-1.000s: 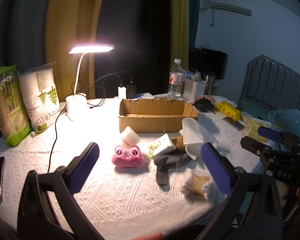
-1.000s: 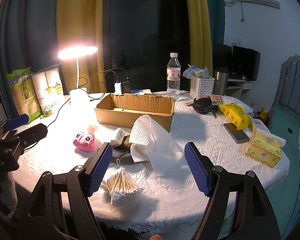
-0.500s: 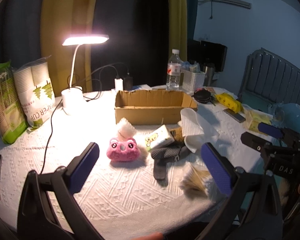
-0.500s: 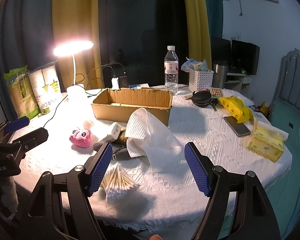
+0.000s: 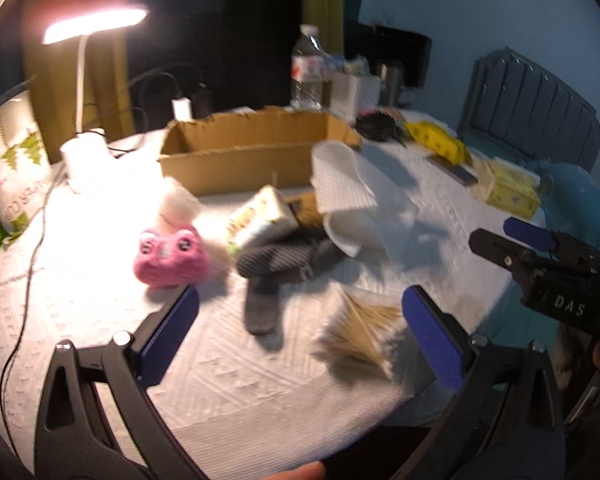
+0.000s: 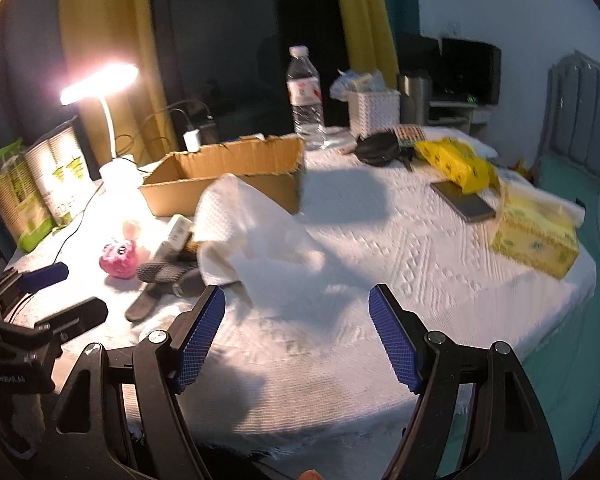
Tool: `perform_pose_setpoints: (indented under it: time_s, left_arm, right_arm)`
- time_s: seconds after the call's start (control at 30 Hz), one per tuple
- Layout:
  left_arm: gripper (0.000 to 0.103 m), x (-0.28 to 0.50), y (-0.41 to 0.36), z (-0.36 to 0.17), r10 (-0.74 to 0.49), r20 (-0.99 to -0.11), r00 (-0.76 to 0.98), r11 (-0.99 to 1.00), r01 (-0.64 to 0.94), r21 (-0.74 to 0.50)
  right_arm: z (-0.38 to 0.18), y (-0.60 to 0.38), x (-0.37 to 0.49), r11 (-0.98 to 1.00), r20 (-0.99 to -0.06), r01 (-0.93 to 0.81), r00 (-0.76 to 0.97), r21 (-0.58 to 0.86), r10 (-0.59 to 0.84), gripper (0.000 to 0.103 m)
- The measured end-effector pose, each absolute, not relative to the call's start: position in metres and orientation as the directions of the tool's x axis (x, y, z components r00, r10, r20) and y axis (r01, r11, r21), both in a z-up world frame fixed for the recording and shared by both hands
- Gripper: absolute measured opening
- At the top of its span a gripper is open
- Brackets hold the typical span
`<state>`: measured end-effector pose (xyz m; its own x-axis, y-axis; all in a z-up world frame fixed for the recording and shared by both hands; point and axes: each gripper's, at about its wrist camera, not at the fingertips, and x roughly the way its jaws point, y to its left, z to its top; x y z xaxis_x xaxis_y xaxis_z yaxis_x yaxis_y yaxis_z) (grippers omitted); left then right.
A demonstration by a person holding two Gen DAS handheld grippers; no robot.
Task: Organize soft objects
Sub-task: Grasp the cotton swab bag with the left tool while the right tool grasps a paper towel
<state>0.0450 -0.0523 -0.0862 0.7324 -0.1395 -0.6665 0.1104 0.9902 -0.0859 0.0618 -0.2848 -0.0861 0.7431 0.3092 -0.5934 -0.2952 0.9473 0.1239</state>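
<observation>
With both my left gripper (image 5: 300, 320) and right gripper (image 6: 296, 334) held jaws apart and empty, I should drop squarely over the white towel (image 6: 252, 232) heaped before the cardboard box (image 6: 228, 176), pinching a thick fold.

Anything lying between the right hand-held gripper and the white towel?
No. In the right wrist view, only bare white tablecloth lies between the open right hand-held gripper and the white towel.

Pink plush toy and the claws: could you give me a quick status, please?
Left claw open, right claw open, both empty. Pink plush toy on table, outside brown cardboard box. Dark knitted glove beside it.
</observation>
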Motion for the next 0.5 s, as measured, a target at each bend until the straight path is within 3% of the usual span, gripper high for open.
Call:
perform_pose_setpoints:
  time_s: [0.5]
  left_arm:
    - [0.099,0.102,-0.115,-0.149,-0.165,-0.838,0.52,0.969,0.246,-0.038]
  right_arm:
    - [-0.122,-0.318,0.11,0.947,-0.649,-0.262,0.691,0.185,0.318,0.078]
